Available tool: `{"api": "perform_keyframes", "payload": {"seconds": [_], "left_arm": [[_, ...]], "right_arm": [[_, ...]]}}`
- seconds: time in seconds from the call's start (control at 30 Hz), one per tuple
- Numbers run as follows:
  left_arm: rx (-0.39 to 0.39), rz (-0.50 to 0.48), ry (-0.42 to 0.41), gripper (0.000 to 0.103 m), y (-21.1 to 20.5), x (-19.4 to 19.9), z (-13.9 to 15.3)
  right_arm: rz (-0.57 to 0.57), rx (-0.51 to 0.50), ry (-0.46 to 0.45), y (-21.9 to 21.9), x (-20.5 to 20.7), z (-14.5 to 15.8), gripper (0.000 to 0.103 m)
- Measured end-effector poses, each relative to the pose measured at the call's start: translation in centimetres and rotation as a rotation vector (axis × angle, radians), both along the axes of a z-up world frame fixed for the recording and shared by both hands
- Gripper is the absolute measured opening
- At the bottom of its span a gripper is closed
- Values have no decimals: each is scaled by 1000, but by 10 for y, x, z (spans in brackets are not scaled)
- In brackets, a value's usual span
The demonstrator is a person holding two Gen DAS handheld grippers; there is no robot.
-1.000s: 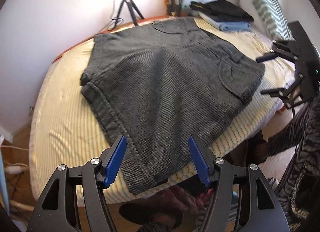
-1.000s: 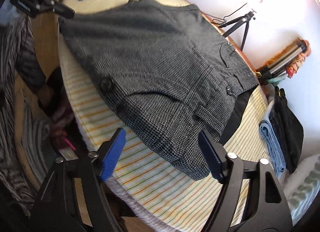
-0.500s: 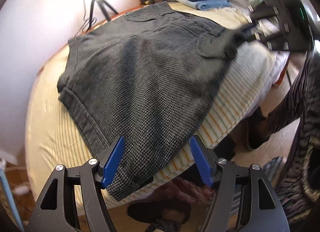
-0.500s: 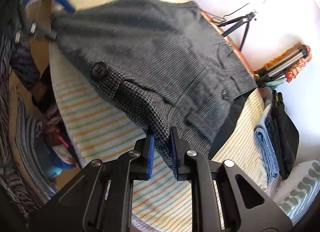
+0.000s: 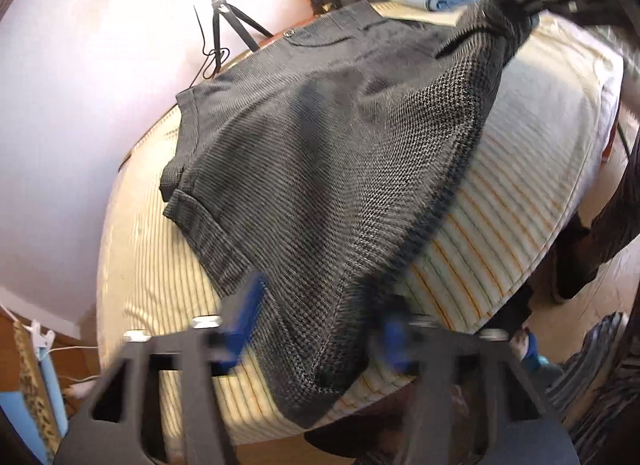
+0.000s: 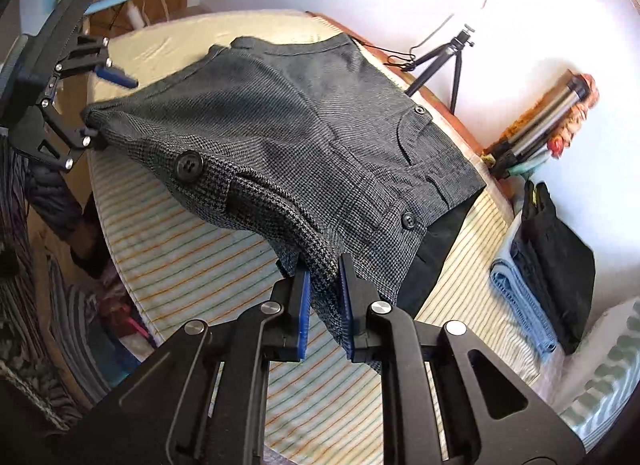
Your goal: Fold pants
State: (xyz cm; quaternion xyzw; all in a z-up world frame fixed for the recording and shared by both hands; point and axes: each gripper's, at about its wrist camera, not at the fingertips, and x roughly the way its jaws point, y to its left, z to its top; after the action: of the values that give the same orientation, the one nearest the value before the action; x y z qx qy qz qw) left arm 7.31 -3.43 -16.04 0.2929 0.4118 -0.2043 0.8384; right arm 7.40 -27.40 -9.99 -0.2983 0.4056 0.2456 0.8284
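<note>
Grey houndstooth pants [image 5: 320, 169] lie spread on the striped bed [image 5: 532, 169]. My right gripper [image 6: 323, 297] is shut on the waistband corner of the pants [image 6: 280, 137] and lifts it off the bed; it also shows at the top right of the left wrist view [image 5: 516, 5]. My left gripper [image 5: 316, 329] is open, its blue fingers straddling the near hem corner, which hangs over the bed edge. In the right wrist view the left gripper [image 6: 104, 105] is at the far hem with its fingers apart, the cloth between them.
A stack of folded clothes [image 6: 548, 265] and a striped pillow [image 6: 600, 385] lie at the bed's head. A small tripod [image 6: 444, 61] stands by the white wall. The person's legs and floor clutter [image 5: 580, 345] are beside the bed.
My right gripper shut on the waistband corner and has lifted it. My left gripper moved forward until its open fingers straddle the hem corner.
</note>
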Motion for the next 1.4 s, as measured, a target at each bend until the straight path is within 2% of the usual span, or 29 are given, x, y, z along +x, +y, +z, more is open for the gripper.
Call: {"api": "perform_keyframes", "payload": {"seconds": [0.03,0.1,0.2,0.5,0.83,1.03,1.17,1.4], "left_arm": [[-8,-1,0,18,0,2,2],[-52,1,-10,11,3,8,13],[-94,7,-34,7,6,21,34],[-152,-11,-142,7,0,67,85],[-159,-6,-206,6,-14,150,109],[-130,-3,-209,6,-29,206,108],[-116,-9,-181,6,-37,241,98],[-41,-34,-111,6,-56,289,57]], "right_arm": [[-4,7,-3,0,-1,0,13],[-10,8,-22,0,-3,2,13],[-19,17,-46,0,-1,9,13],[-70,58,-128,-7,32,42,13],[-109,61,-204,-12,114,71,13],[-146,46,-185,-13,183,64,13],[-173,56,-122,-19,224,45,12],[-200,37,-25,-28,270,-1,12]]}}
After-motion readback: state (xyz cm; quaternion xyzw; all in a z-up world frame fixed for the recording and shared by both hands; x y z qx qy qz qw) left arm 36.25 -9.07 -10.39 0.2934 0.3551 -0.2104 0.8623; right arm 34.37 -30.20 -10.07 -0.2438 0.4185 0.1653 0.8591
